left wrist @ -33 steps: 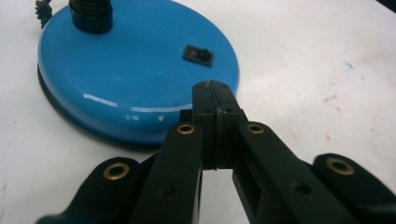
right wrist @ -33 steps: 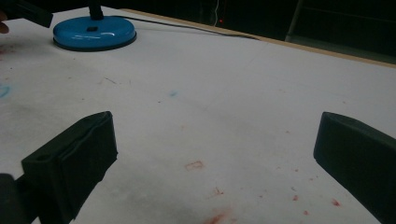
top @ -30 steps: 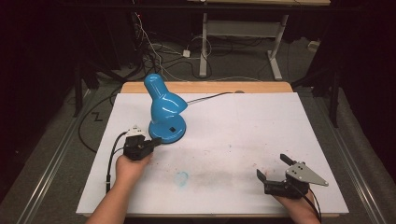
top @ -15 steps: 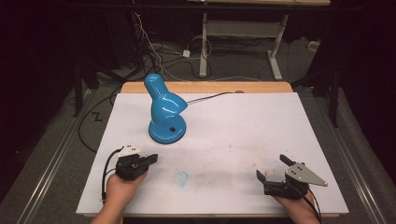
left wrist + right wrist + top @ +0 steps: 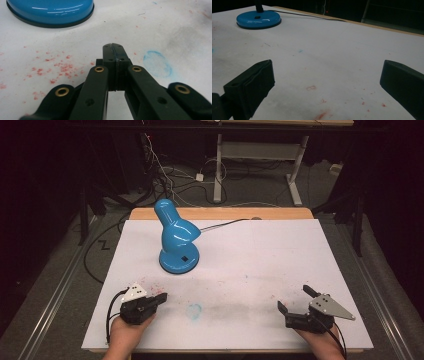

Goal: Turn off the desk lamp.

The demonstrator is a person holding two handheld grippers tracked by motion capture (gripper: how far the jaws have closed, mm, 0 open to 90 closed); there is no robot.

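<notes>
Blue and glossy, a desk lamp (image 5: 177,240) stands on its round base toward the far left of the white-covered worktop (image 5: 280,255), its head tilted up and away, a dark cable (image 5: 225,224) trailing from it toward the far edge. At the near left corner a person's left hand (image 5: 125,332) holds the left gripper (image 5: 159,298) low over the paper, jaws pressed together with nothing between them, well short of the lamp's base. At the near right corner the right gripper (image 5: 296,299) rests close to the surface, jaws spread wide and empty, a grey three-cornered plate (image 5: 331,306) on top. Between the two lies a faint blue ring stain (image 5: 194,310), and red specks (image 5: 61,67) dot the paper just ahead of the left gripper.
</notes>
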